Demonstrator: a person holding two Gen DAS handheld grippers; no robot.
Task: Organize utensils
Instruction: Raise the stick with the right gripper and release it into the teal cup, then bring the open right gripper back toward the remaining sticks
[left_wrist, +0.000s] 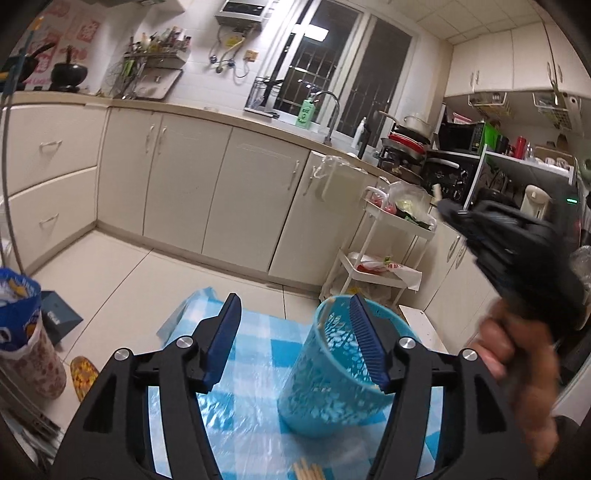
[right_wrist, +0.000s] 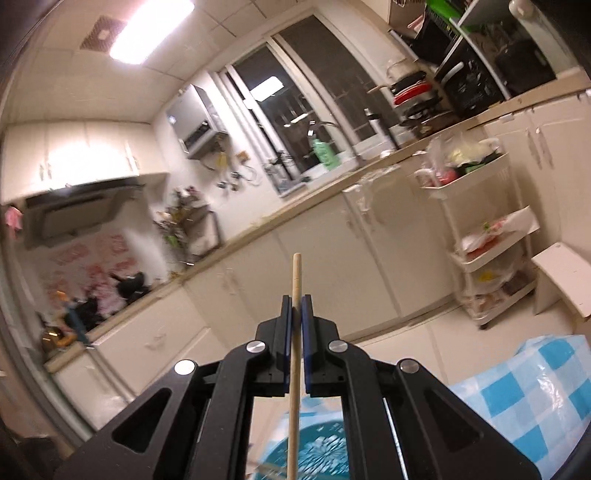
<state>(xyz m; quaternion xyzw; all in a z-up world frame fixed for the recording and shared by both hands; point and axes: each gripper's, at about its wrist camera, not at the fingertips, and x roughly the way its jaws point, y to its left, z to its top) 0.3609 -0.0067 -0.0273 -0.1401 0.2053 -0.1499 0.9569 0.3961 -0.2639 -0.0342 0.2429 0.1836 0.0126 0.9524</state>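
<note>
A blue perforated utensil cup (left_wrist: 332, 373) stands on the blue-and-white checked tablecloth (left_wrist: 255, 354). My left gripper (left_wrist: 295, 339) is open; its right finger is over the cup's rim and its left finger stands apart from the cup. A chopstick leans inside the cup at its far rim. More wooden chopsticks (left_wrist: 308, 470) lie on the cloth at the bottom edge. My right gripper (right_wrist: 296, 314) is shut on a wooden chopstick (right_wrist: 295, 354), held upright above the cup (right_wrist: 317, 454). In the left wrist view the right gripper's body (left_wrist: 517, 251) shows high at the right, its fingertips hidden.
A snack tube (left_wrist: 26, 332) stands at the table's left edge. A white tiered cart (left_wrist: 388, 236) with bags stands beside the cabinets, and a white stool (right_wrist: 565, 277) is near it. Kitchen cabinets and counter run along the far wall.
</note>
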